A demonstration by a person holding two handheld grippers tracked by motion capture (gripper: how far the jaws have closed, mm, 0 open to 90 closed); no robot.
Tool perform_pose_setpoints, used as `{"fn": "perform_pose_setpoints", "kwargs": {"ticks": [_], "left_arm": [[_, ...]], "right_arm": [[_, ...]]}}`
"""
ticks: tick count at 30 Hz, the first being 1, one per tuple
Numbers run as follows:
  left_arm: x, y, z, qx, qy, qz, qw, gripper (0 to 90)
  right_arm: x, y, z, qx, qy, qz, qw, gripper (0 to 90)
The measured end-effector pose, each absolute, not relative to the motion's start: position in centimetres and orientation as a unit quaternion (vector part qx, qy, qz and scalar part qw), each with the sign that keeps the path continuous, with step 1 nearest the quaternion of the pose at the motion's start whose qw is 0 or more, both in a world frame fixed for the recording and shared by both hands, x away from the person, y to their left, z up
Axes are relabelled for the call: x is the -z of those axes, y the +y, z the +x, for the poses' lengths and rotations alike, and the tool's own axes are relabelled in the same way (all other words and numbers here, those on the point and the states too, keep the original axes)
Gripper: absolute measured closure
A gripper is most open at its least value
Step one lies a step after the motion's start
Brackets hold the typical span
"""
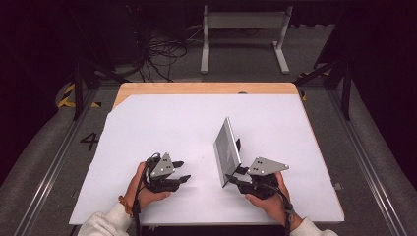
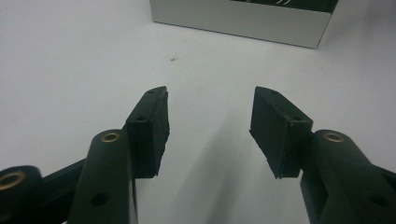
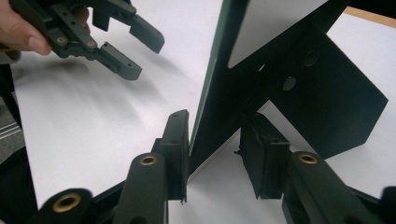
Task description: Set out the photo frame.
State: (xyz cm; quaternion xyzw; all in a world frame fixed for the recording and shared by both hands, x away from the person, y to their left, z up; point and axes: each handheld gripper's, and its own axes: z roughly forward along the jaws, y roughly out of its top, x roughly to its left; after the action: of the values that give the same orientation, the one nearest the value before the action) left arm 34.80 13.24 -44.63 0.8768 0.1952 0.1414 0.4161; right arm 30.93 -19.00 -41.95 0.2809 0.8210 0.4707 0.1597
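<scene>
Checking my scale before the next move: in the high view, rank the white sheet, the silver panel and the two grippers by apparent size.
1. white sheet
2. silver panel
3. left gripper and right gripper: they look alike, so no ranking.

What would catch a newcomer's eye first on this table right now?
The silver panel standing tilted on its edge right of centre on the white table, with the right gripper closed on its near corner. To its left, the left gripper holds its jaws apart, gripping nothing.
</scene>
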Motion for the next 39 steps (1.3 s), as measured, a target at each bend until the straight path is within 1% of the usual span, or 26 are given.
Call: {"fn": "perform_pose_setpoints", "kwargs": {"ticks": [7, 10, 12, 14, 17, 20, 23, 24, 27, 32, 34, 35, 39], "left_arm": [[44.5, 12.6, 35.8, -0.138, 0.200, 0.877, 0.415, 39.4], [44.4, 12.4, 36.3, -0.131, 0.203, 0.875, 0.420, 33.2], [44.5, 12.2, 36.5, -0.129, 0.205, 0.877, 0.414, 31.4], [44.5, 12.1, 36.6, -0.127, 0.205, 0.878, 0.414, 27.7], [44.5, 12.0, 36.6, -0.127, 0.203, 0.879, 0.413, 27.5], [44.5, 11.8, 36.5, -0.126, 0.201, 0.880, 0.411, 27.2], [44.6, 11.7, 36.4, -0.124, 0.198, 0.882, 0.410, 27.0], [44.6, 11.6, 36.4, -0.124, 0.198, 0.882, 0.410, 27.0], [44.7, 11.5, 36.4, -0.123, 0.196, 0.883, 0.409, 26.9], [44.7, 11.3, 36.3, -0.122, 0.195, 0.884, 0.407, 25.6], [44.7, 11.3, 36.3, -0.123, 0.195, 0.884, 0.407, 25.5], [44.7, 11.3, 36.3, -0.122, 0.195, 0.884, 0.407, 25.5], [44.7, 11.0, 36.6, -0.120, 0.195, 0.884, 0.407, 25.5]], "right_arm": [[41.8, -19.5, 30.9, -0.468, 0.826, 0.273, 0.157, 66.2], [41.8, -19.9, 31.0, -0.464, 0.830, 0.272, 0.149, 66.3], [41.8, -20.1, 30.9, -0.456, 0.836, 0.266, 0.151, 66.4], [42.2, -20.4, 30.8, -0.448, 0.840, 0.267, 0.152, 66.3], [42.4, -20.7, 30.6, -0.444, 0.840, 0.272, 0.152, 65.9], [42.5, -20.7, 30.5, -0.447, 0.833, 0.288, 0.156, 63.1], [42.2, -20.4, 30.4, -0.460, 0.828, 0.283, 0.149, 58.1], [42.2, -20.3, 30.5, -0.458, 0.828, 0.284, 0.155, 56.9], [42.2, -20.1, 30.8, -0.460, 0.824, 0.294, 0.152, 55.6], [42.3, -19.7, 31.2, -0.465, 0.819, 0.300, 0.152, 55.9], [42.2, -19.5, 31.3, -0.465, 0.821, 0.291, 0.159, 59.9], [42.1, -19.5, 31.3, -0.466, 0.820, 0.291, 0.161, 64.8], [42.1, -19.7, 31.5, -0.467, 0.822, 0.286, 0.155, 65.9]]}}
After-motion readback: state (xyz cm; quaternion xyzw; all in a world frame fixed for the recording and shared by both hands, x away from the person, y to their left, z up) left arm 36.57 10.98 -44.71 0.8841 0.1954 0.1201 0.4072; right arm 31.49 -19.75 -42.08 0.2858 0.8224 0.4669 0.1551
